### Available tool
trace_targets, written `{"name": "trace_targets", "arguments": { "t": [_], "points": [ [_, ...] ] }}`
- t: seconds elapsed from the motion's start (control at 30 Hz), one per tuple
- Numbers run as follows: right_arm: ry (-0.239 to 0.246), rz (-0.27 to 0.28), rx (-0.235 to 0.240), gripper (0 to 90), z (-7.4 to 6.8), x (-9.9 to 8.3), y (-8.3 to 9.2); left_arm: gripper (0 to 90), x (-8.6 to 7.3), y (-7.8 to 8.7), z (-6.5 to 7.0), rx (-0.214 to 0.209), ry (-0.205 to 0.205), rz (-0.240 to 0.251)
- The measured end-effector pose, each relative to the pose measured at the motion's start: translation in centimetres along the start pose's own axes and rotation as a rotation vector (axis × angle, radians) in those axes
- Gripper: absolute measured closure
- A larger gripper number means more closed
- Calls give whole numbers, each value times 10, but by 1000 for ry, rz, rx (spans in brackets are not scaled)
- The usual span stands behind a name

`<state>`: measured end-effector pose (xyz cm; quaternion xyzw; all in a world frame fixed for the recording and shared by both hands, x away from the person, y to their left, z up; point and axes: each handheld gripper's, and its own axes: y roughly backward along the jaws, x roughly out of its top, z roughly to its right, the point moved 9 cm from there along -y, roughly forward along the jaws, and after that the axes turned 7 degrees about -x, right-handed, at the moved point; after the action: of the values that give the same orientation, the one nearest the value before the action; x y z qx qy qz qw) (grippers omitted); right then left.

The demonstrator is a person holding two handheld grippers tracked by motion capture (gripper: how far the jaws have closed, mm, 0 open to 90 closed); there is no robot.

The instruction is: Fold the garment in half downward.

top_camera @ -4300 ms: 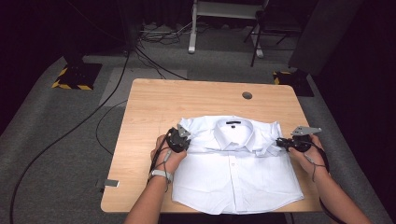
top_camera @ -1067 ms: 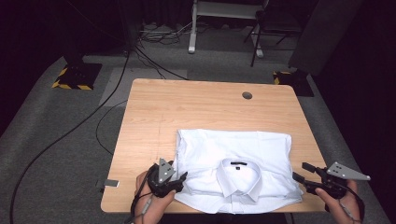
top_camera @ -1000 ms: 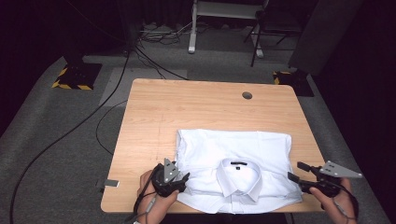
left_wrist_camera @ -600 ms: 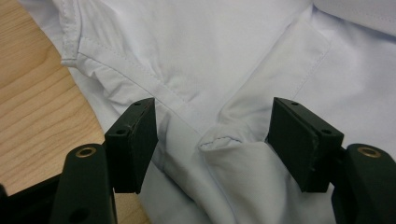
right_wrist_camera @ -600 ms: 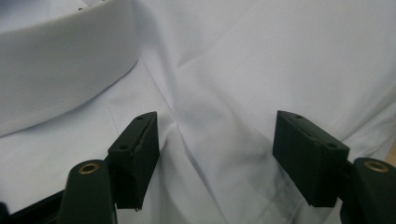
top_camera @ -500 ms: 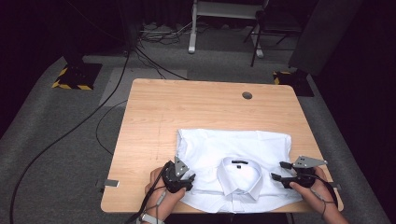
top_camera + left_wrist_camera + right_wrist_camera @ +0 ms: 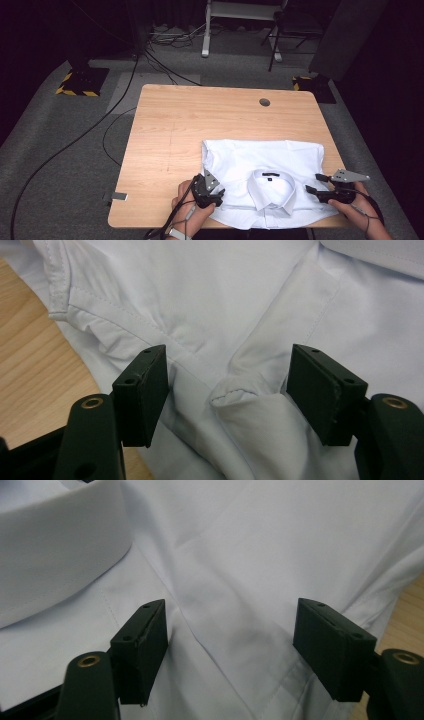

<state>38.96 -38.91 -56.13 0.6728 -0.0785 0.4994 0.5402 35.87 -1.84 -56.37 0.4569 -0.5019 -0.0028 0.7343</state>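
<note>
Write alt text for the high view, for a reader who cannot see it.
A folded white shirt lies collar toward the near edge of a wooden table. A person's left hand-held gripper and right hand-held gripper sit at the shirt's two near sides, jaws open. Dark floor and cables surround the table.

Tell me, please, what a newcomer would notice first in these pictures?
First, the white shirt, folded, collar up, at the near edge of the wooden table. Then the two black grippers at its near corners: the left gripper and the right gripper, both with jaws open over the cloth.
</note>
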Motion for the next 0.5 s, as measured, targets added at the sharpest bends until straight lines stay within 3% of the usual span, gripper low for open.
{"name": "trace_targets", "arguments": {
  "t": [0.2,0.5],
  "points": [
    [-20,-15,-14,296,8,-12,13,331,4,-7,14,-28,-8,-2],
    [-26,-12,-22,295,14,-19,20,330,6,-9,23,-36,-14,-4]
  ]
}}
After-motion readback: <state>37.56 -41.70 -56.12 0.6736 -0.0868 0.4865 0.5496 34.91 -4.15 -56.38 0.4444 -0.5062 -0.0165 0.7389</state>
